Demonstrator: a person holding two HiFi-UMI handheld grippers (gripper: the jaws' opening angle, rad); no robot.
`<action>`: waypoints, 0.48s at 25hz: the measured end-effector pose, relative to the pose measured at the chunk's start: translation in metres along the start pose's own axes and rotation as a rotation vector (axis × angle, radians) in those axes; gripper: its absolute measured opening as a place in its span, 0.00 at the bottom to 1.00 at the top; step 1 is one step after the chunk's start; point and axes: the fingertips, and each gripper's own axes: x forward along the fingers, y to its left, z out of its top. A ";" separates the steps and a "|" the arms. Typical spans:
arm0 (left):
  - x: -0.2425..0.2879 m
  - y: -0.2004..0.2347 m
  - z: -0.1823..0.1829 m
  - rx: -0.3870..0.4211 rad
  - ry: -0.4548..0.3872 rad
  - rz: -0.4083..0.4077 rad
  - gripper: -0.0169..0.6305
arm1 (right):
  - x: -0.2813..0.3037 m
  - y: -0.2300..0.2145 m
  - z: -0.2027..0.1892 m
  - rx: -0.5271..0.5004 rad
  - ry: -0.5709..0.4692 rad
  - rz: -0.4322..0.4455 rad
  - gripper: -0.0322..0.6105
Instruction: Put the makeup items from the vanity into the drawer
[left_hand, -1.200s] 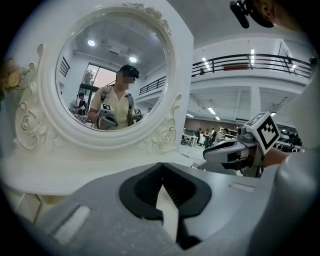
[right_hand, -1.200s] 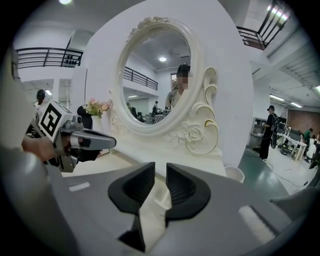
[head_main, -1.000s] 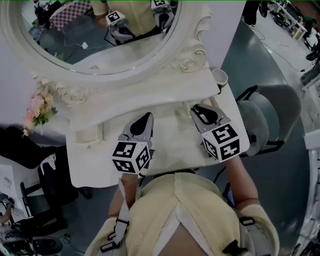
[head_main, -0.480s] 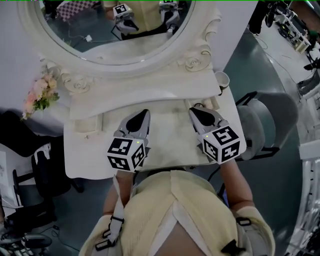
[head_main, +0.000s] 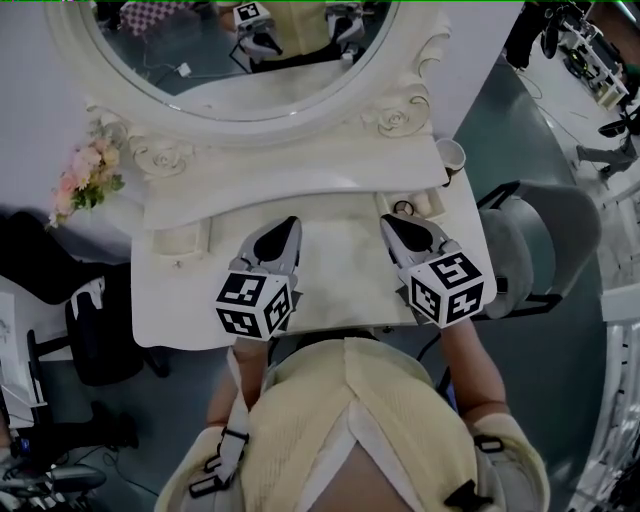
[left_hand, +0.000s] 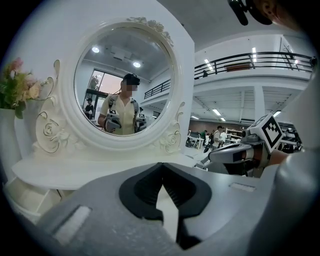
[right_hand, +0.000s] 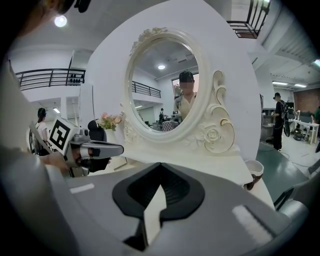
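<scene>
Right gripper (head_main: 391, 221) closed since earlier, empty; left gripper (head_main: 291, 224) closed too, over smooth white vanity (head_main: 340, 275).

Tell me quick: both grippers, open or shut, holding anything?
Left gripper: closed, holding nothing.
Right gripper: closed, holding nothing.

text: none readable | labels: none | numbers: none

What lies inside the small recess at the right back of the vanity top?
In the recess lies one small dark ring; what it is cannot be told. The right gripper covers the recess's near left corner, so anything there is hidden.
</scene>
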 end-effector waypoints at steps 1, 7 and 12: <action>0.000 0.000 0.000 0.000 0.000 0.001 0.03 | 0.000 0.000 0.000 0.004 -0.002 0.002 0.05; -0.001 0.005 0.004 -0.004 -0.023 0.022 0.03 | 0.002 0.001 0.001 0.024 -0.013 0.011 0.05; -0.001 0.005 0.004 -0.011 -0.027 0.023 0.03 | 0.006 -0.001 0.005 0.092 -0.028 0.039 0.05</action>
